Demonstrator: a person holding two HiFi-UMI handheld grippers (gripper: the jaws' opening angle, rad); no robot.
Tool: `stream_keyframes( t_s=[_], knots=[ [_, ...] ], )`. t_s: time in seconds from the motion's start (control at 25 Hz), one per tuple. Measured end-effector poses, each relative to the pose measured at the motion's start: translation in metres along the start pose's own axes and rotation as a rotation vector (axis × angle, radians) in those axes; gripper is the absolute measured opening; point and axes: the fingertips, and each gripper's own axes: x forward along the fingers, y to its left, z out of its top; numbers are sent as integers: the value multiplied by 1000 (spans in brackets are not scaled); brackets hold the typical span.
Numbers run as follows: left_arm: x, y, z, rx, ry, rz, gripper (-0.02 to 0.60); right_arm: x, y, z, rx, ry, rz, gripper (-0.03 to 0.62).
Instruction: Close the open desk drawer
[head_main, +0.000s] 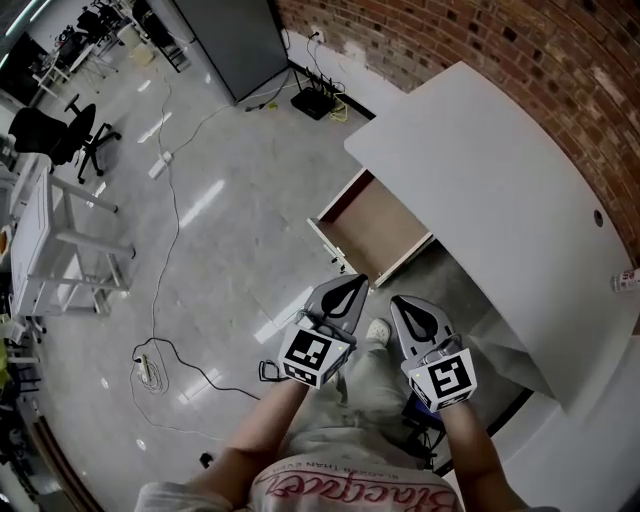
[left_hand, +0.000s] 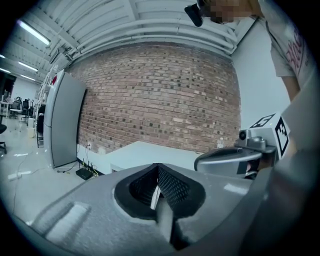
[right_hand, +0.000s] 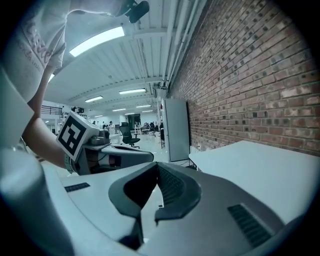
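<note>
Both pairs of jaws are closed and hold nothing. The left gripper (head_main: 351, 286) and the right gripper (head_main: 404, 306) sit side by side, near each other, both angled toward the open drawer (head_main: 375, 232) just ahead of them, neither touching it. Each carries a cube with black-and-white square markers.

The drawer juts out from under the near edge of the white, curved desk (head_main: 500, 170), its pale brown bottom bare, with white side walls and a dark red edge along the back. The desk runs along a red brick wall (head_main: 470, 40). Its top has a small dark hole (head_main: 598, 216) and, at the far right edge, a small container (head_main: 625, 282) with a red label too small to read.

The floor (head_main: 210, 250) is glossy grey and reflects the ceiling lights. A tall grey cabinet (head_main: 235, 40) stands by the wall, with a black box (head_main: 314, 103) and cables beside it. A black office chair (head_main: 60, 130) and white frame tables stand well apart at the left. A power strip (head_main: 148, 368) with a long cable lies on the floor.

The person's shirt bears pink script lettering, which I cannot read with certainty.
</note>
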Motion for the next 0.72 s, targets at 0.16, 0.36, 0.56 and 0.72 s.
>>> stream_keyframes(
  t_s=[0.16,0.36,0.56,0.72],
  knots=[
    [24,14,-3,-7,15,37,8,11,-28,-8,34,7,2,11],
    [48,30,-7,-17,22,88,8,28,-56,-17,52,33,26,11],
    [68,46,-21,-13,35,114,8,49,-71,-34,55,52,51,11],
    [72,56,-43,-40,49,113,8,62,-65,-58,65,74,61,11]
  ],
)
